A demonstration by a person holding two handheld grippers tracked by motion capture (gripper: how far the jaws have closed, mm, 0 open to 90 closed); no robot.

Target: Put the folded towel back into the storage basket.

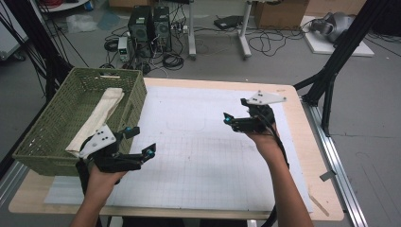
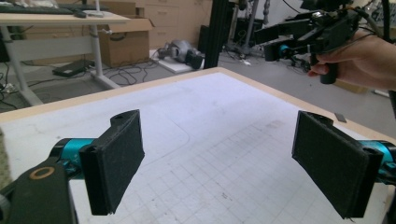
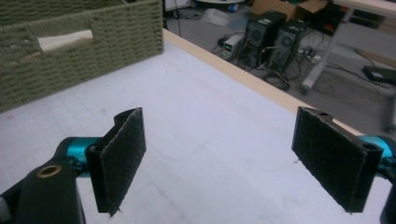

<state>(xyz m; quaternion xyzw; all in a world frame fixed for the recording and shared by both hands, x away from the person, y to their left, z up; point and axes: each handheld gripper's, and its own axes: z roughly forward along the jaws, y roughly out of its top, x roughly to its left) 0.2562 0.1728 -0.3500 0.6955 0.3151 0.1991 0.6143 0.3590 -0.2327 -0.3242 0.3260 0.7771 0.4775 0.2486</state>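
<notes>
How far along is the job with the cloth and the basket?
Done, it seems: the folded cloth lies inside the green basket. In hand: nothing; the left tool and right tool are open above the mat. No further step is evident.

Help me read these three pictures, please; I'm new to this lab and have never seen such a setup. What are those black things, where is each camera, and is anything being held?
A person holds a hand-operated tool in each hand: the left gripper and the right gripper, each with two black padded jaws. The high view looks down on the table from above the person. The other two pictures come from cameras riding on each gripper, looking along its jaws. A white gridded mat covers the table. At its left end stands a green woven basket with a folded beige cloth inside. Both grippers are open and hold nothing.
</notes>
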